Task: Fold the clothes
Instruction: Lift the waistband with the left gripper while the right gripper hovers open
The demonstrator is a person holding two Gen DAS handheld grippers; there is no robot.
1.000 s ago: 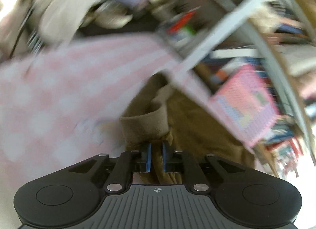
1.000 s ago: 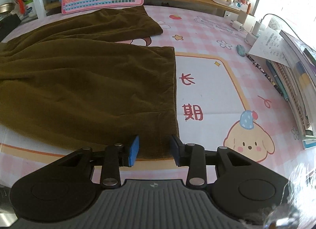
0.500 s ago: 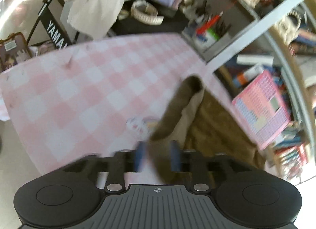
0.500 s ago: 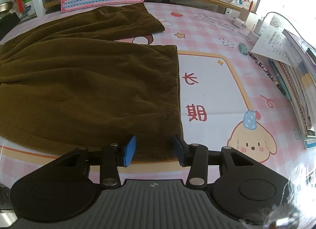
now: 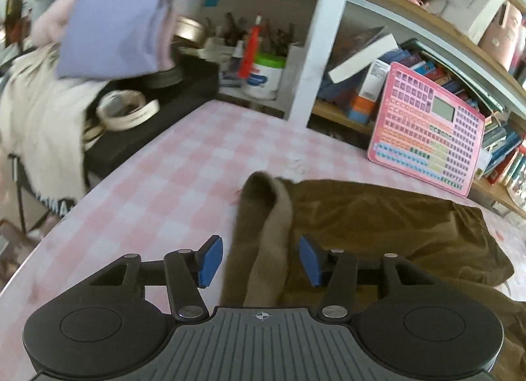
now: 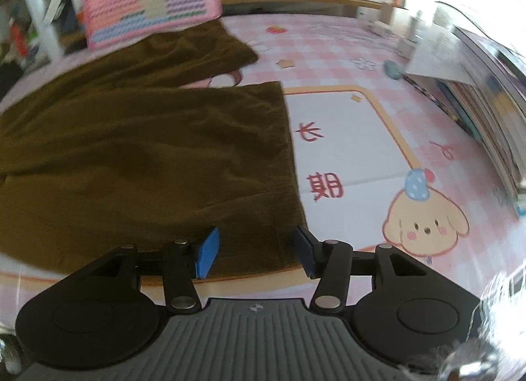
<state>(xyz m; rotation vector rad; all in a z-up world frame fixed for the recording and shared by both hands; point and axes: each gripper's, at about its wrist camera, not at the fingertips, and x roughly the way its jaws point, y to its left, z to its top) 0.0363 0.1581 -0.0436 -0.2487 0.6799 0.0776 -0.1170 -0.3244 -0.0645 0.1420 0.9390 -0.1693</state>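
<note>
Left claw (image 5: 259,261): black body, blue-padded fingers spread wide, nothing pinched. A raised ridge of the brown corduroy trousers (image 5: 378,220), pale lining showing at the waistband, runs up between the pads without visibly touching either.

Right claw (image 6: 254,251): same make, fingers likewise parted and empty, poised over the near hem corner of one trouser leg (image 6: 148,157).

Brown corduroy trousers: spread flat on the table, both legs reaching toward the right claw's side, the farther leg ending near the pink board, the nearer leg ending in a straight hem at the border of the printed panel. Fabric softly rumpled, dark olive-brown.

Surface: pink-and-white checked tablecloth (image 5: 184,164), printed with a white panel bearing red characters and a cartoon puppy in a blue cap (image 6: 424,216).

Beyond: pink plastic keyboard-style learning board (image 5: 427,128) leaning against wooden shelves of books (image 5: 420,62); white tub of pens and brushes (image 5: 264,75); lilac folded cloth (image 5: 111,19) over cream fabric; stacked books and papers (image 6: 486,95) along the table's right edge.
</note>
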